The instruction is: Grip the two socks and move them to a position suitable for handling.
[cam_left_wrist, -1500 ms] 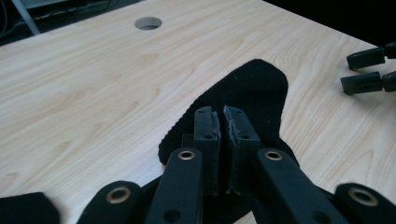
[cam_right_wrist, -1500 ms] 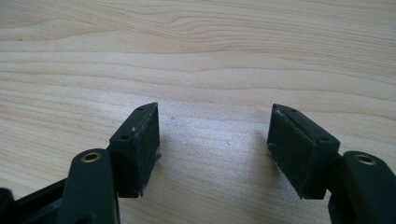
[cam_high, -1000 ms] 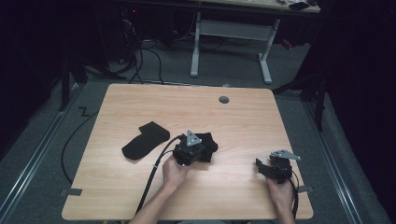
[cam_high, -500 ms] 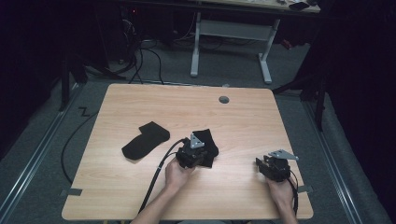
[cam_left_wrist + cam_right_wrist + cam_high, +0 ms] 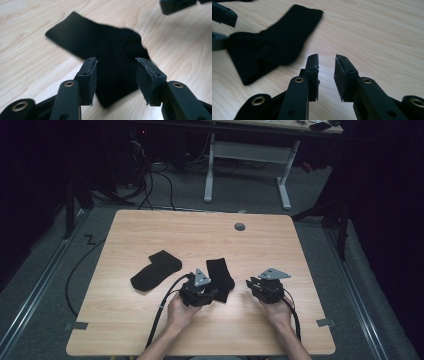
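Two black socks lie on the wooden table. One sock rests flat at the left, away from both hands. The other sock lies in the middle. My left gripper hovers over its near end; the jaws have just been opening and stand open, their pads off the cloth. My right gripper is just right of that sock. Its jaws have just been closing to a narrow gap, with nothing between them.
A round grey grommet sits near the table's far edge. Cables trail from both grippers toward the near edge. Beyond the table stand a white desk frame and loose cables on the dark floor.
The middle sock, bunched at my left gripper before, now lies spread out on the table beyond it. My right gripper has moved left from the table's right side toward the sock.
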Available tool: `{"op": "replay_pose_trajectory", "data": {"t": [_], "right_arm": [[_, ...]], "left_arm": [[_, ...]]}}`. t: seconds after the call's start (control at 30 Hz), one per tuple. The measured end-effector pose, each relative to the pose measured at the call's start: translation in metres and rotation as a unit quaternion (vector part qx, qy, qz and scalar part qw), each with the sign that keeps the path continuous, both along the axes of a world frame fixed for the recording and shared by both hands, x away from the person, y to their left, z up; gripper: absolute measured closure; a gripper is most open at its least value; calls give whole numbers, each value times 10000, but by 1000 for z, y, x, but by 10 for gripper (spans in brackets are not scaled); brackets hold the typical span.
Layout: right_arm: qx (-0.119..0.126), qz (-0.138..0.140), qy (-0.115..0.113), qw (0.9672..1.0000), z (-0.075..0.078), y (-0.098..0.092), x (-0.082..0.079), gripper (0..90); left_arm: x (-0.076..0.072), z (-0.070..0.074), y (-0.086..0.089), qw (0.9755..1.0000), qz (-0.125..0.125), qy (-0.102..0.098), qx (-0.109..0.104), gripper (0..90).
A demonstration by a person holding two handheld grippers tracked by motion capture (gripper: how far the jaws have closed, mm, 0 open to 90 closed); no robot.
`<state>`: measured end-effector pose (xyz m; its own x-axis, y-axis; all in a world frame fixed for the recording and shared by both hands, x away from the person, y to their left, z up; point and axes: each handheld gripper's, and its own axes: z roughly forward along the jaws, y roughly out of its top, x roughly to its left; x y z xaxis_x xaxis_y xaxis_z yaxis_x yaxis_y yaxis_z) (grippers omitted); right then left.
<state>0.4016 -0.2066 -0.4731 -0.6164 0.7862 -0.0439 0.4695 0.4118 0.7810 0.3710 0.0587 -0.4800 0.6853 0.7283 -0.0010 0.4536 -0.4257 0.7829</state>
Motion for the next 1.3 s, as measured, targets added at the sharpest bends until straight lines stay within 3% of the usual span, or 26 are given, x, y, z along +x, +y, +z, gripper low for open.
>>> {"op": "replay_pose_trajectory", "data": {"t": [0.2, 0.4, 0.5, 0.7, 0.83, 0.97, 1.17, 1.23, 1.3], "right_arm": [[-102, 269, 103, 9995, -4, 26, 10, 694], [4, 337, 237, 9991, -9, 38, 16, 685], [-14, 365, 347, 9987, -14, 41, 20, 693], [-167, 460, 599, 9970, -24, 44, 26, 797], [-186, 561, 604, 9964, -25, 45, 26, 866], [-226, 592, 590, 9963, -25, 45, 26, 880], [-317, 667, 591, 9955, -23, 47, 23, 888], [-341, 707, 561, 9953, -22, 48, 21, 889], [-358, 767, 512, 9951, -20, 50, 20, 889]], "left_arm": [[-15, -8, 8, 9999, -16, 9, 172, 486], [-13, -17, 6, 9996, 25, 103, 259, 500], [-11, -20, 3, 9994, 12, 142, 322, 546], [-7, -20, -2, 9987, -55, 172, 471, 696], [-5, -16, -6, 9984, -184, 127, 524, 818], [-5, -6, -8, 9989, -307, 31, 350, 882], [0, 22, -2, 9989, -370, -37, -295, 885], [4, 31, -1, 9978, -359, 35, -560, 884], [7, 35, -2, 9971, -329, 77, -678, 883]]}}
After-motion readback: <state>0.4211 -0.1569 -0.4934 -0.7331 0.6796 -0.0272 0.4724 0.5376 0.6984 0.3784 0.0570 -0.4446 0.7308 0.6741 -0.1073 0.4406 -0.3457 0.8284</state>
